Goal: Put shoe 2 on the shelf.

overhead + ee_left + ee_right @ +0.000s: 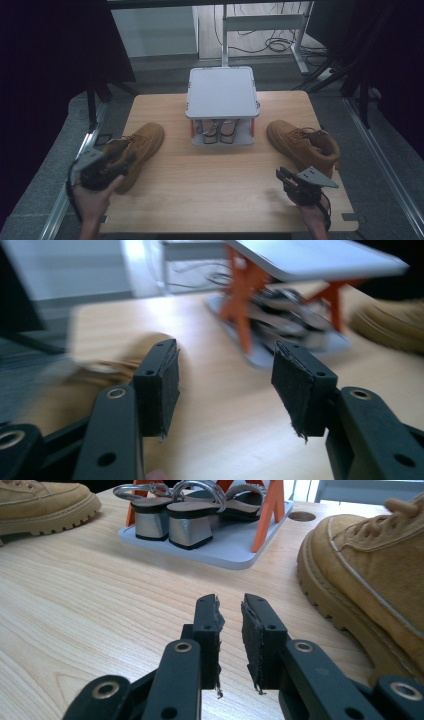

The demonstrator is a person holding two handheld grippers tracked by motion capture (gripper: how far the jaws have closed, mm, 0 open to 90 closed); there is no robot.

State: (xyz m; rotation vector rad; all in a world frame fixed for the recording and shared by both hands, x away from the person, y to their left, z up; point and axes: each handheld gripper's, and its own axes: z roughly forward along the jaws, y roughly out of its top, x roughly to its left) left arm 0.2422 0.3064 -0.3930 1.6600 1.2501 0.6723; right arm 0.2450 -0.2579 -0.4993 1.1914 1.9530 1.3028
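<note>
Your left gripper [131, 161] sits at the lower left of the high view, over the heel end of the left boot [137, 150], and it covers much of that boot's collar, so you cannot tell from there whether it touches the suede. In the left gripper view the jaws stand well apart with nothing but bare table [220, 405] between the pads; that picture is smeared, and the brown blur left of the jaws is probably the left boot, though its shape is lost. The shoe rack [222, 100] stands at the upper middle of the high view, its flat grey top hiding most of the sandals [216, 131] on its lower shelf; only their heels show under the front edge. In the right gripper view you see the sandals [172, 517] more plainly at the top, with silver block heels, their straps cut off by the upper edge. Your right gripper [281, 174] rests at the lower right of the high view, just beside the right boot [302, 145]. Its jaws are a narrow gap apart, holding nothing, over the wood. The right boot [370, 580] fills the right side of that view, cut off by the frame edge, close to the jaws but apart from them.
</note>
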